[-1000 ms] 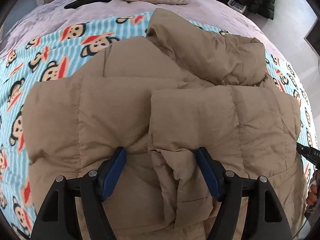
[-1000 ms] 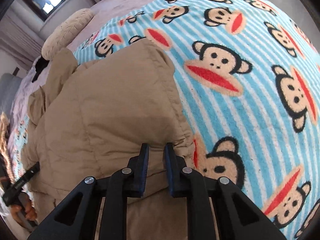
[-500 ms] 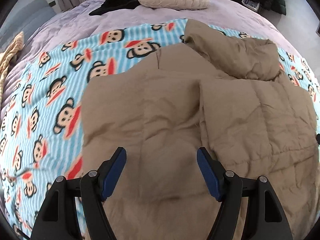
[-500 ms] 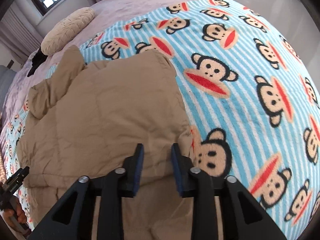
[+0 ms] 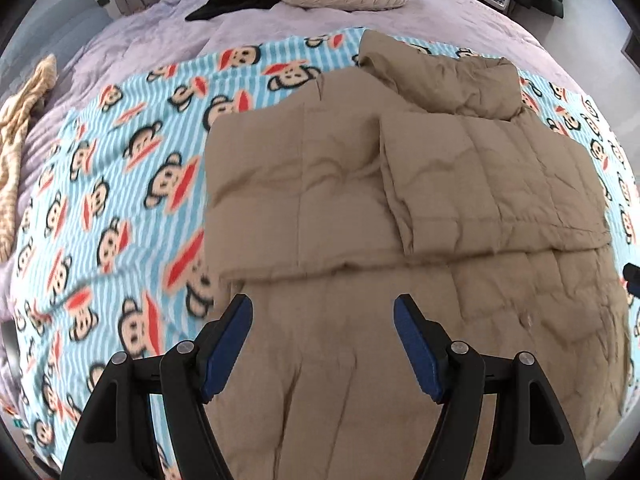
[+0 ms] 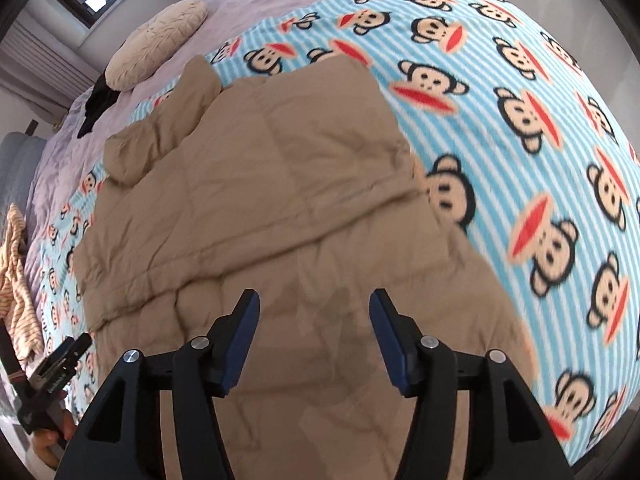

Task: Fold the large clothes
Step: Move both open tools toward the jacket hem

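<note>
A tan puffer jacket (image 5: 400, 208) is spread mid-blanket (image 5: 120, 208), sleeves folded in. The left gripper (image 5: 323, 344) is held open, empty. The right gripper (image 6: 314, 336), just opened, is empty. Next, the hem probably needs gripping and folding toward the collar.

A tan quilted puffer jacket (image 5: 400, 208) lies flat on a striped light-blue fleece blanket printed with monkey faces (image 5: 120, 184), spread over a bed. Its far half is doubled back over the near half, so a straight folded edge runs across the middle from side to side. On the upper layer one panel overlaps the other along a lengthwise seam line. A puffy bunched part, a hood or collar, I cannot tell which, sits at the far end, toward the pillow side of the bed. The fabric is softly creased, with stitched rectangular panels, and the near portion lies smooth and single-layered.
</note>
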{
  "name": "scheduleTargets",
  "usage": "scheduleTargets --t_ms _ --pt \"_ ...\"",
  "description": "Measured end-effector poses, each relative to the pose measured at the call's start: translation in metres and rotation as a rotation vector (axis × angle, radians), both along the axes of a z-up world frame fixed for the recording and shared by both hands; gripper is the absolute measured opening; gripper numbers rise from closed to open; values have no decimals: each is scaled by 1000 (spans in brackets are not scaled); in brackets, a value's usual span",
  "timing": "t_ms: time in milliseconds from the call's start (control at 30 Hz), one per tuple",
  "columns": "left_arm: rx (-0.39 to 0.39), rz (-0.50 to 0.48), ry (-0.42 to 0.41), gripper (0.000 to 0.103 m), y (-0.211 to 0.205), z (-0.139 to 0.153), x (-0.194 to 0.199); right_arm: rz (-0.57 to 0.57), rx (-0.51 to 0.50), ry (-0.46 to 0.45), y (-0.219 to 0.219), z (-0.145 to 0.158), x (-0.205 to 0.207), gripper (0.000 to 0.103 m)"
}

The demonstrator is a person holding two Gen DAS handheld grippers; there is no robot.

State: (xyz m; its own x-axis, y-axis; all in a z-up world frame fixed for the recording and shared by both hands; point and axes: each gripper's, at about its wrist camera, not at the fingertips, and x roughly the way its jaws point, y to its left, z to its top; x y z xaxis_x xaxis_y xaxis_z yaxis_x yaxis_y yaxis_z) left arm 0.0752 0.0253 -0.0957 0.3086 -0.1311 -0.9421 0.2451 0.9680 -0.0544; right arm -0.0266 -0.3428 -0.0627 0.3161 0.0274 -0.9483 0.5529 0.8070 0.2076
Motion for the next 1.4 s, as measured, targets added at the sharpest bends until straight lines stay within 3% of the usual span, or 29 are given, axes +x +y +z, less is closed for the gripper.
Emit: scheduleTargets --t_ms 33,67,100,333,467,733,833,1100,1400 --pt "-4 5 2 77 2 2 -3 -1 7 1 5 3 -4 63" --pt "-12 13 1 85 4 6 -7 -1 11 1 7 4 -6 64" --pt "-24 24 -2 103 7 11 -11 -1 14 -1 10 6 -8 65" --pt "-56 15 -1 103 16 35 -28 -1 26 -6 33 23 -22 67" --pt "-65 17 5 103 24 42 -33 8 42 -26 44 34 -26 83" --pt "-63 -13 30 103 30 46 -44 4 59 -35 66 48 -42 85" --pt "-58 -19 40 103 29 46 -50 9 68 -15 72 46 -48 102" --pt "-36 39 80 103 40 42 -75 44 93 7 72 43 -57 103" --pt "30 111 98 103 32 42 -128 40 182 7 35 41 -98 103"
